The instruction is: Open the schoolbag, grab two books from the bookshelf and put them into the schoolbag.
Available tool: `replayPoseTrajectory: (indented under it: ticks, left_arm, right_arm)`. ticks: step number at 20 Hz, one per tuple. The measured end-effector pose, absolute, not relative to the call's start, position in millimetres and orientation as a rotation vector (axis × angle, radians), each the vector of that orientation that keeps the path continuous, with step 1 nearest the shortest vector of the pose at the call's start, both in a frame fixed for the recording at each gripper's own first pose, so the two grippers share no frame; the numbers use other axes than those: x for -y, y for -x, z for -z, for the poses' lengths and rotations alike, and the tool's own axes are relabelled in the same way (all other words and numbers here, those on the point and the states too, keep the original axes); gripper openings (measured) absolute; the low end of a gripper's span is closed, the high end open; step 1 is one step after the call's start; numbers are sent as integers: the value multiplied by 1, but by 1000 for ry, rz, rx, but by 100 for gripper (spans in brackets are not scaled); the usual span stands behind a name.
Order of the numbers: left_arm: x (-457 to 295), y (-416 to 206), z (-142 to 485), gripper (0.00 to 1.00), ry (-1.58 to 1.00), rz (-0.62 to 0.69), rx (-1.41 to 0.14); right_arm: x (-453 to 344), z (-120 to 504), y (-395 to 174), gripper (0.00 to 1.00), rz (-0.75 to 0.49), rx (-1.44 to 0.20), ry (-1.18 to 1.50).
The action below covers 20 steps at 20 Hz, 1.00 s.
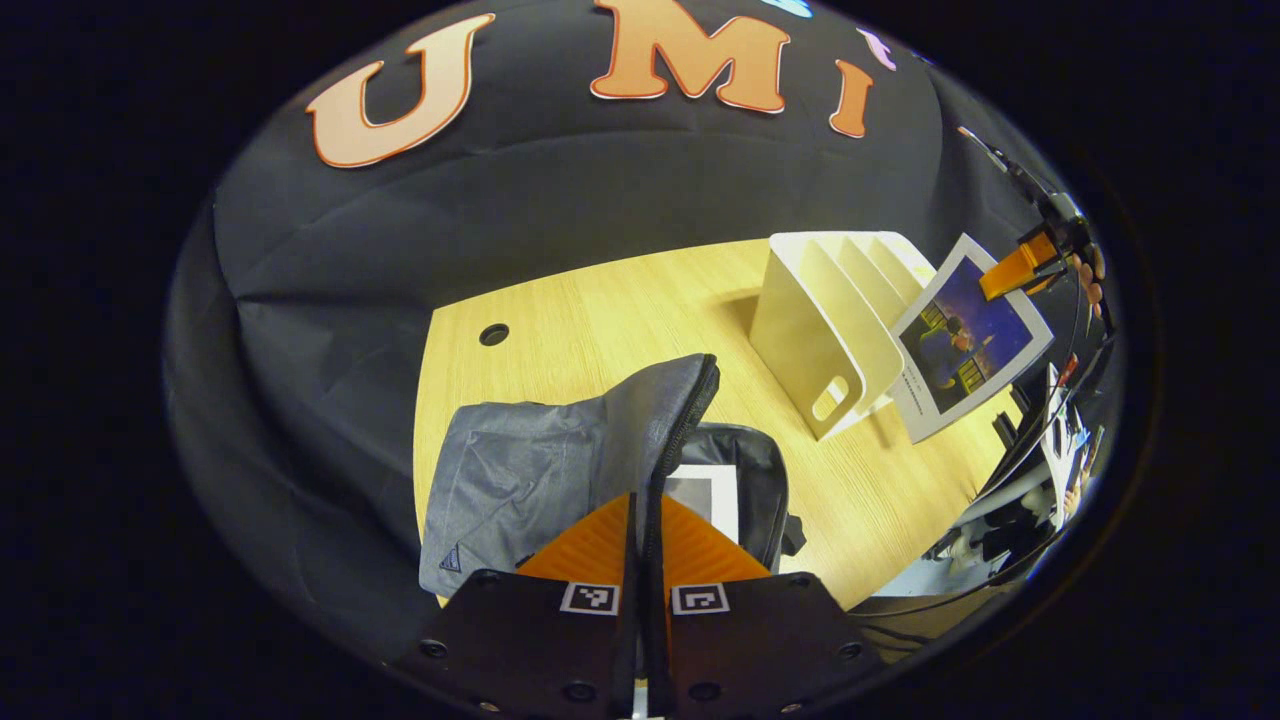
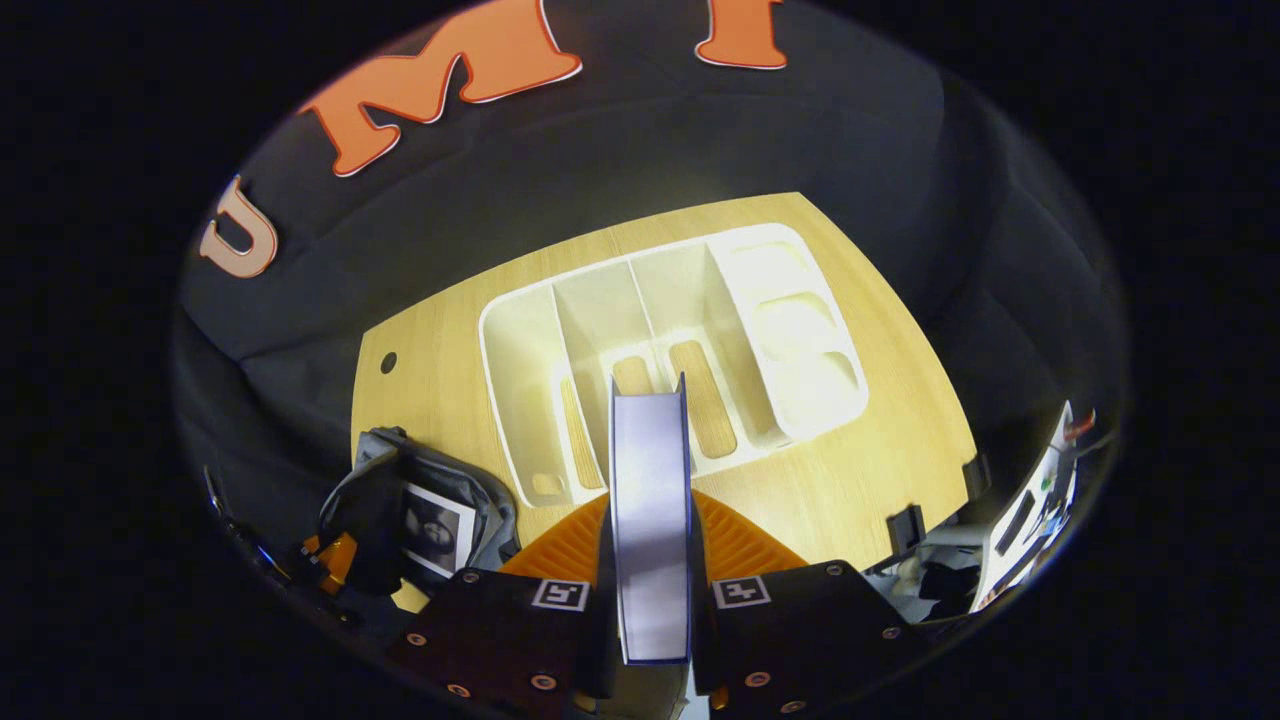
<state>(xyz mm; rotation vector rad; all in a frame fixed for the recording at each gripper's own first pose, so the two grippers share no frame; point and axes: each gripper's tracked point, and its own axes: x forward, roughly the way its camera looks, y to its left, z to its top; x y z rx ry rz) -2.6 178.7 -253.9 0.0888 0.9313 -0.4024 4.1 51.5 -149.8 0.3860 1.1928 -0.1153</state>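
Observation:
The grey schoolbag [image 1: 530,480] lies open on the wooden table, and a white-covered book [image 1: 708,495] rests inside it. My left gripper [image 1: 645,545] is shut on the bag's zipper-edged flap and holds it upright. To the right stands the white bookshelf [image 1: 830,320]. Beside it a blue-covered book [image 1: 968,340] hangs in the air, held by the right gripper [image 1: 1020,265]. In the right gripper view, my right gripper [image 2: 652,565] is shut on that book [image 2: 650,480], seen edge-on above the bookshelf [image 2: 520,370], whose slots hold nothing. The schoolbag [image 2: 460,490] sits at lower left.
A round cable hole [image 1: 493,333] marks the table's far left part. Bare wood lies between bag and bookshelf. Black clamps [image 2: 905,525] sit on the table's right edge, with cables and clutter [image 1: 1040,470] beyond it. Black cloth walls close the back and left.

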Motion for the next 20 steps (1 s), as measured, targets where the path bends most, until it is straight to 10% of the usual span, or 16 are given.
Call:
replayPoseTrajectory:
  ticks: [20]
  left_arm:
    - [-193,-5,239,5,-157,541,-880]
  right_arm:
    - [-134,120,91,30,55,-1063,-776]
